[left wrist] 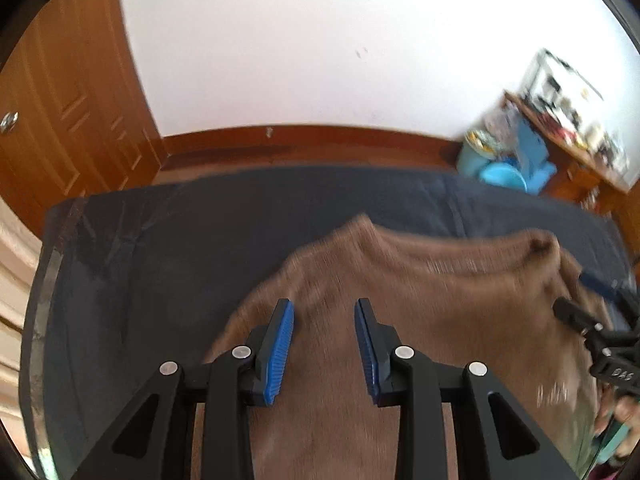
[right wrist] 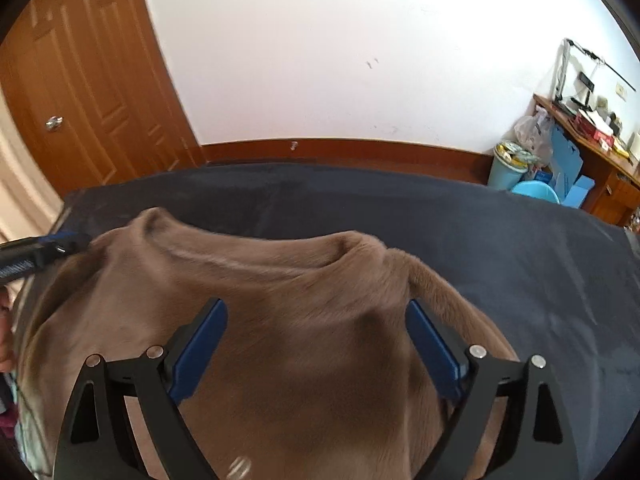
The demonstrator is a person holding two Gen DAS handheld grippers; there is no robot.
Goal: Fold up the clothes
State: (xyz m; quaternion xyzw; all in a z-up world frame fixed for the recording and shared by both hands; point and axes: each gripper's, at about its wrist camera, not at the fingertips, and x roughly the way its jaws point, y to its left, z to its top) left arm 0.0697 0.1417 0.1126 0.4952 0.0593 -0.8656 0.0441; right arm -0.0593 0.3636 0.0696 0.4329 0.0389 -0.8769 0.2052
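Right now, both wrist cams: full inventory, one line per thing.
Garment: 1, brown, fuzzy, spread on the dark cover under both grippers.
Cover: 1, dark navy, over the work surface.
Door: 1, brown wood with a metal knob, far left.
Wall: 1, white, with a brown skirting board.
Bin: 1, light blue, by the far right wall.
Basin: 1, blue, beside the bin.
Desk: 1, wooden, cluttered, far right.
Left gripper: 1, black with blue pads, open over the garment.
Right gripper: 1, same build, open wider.
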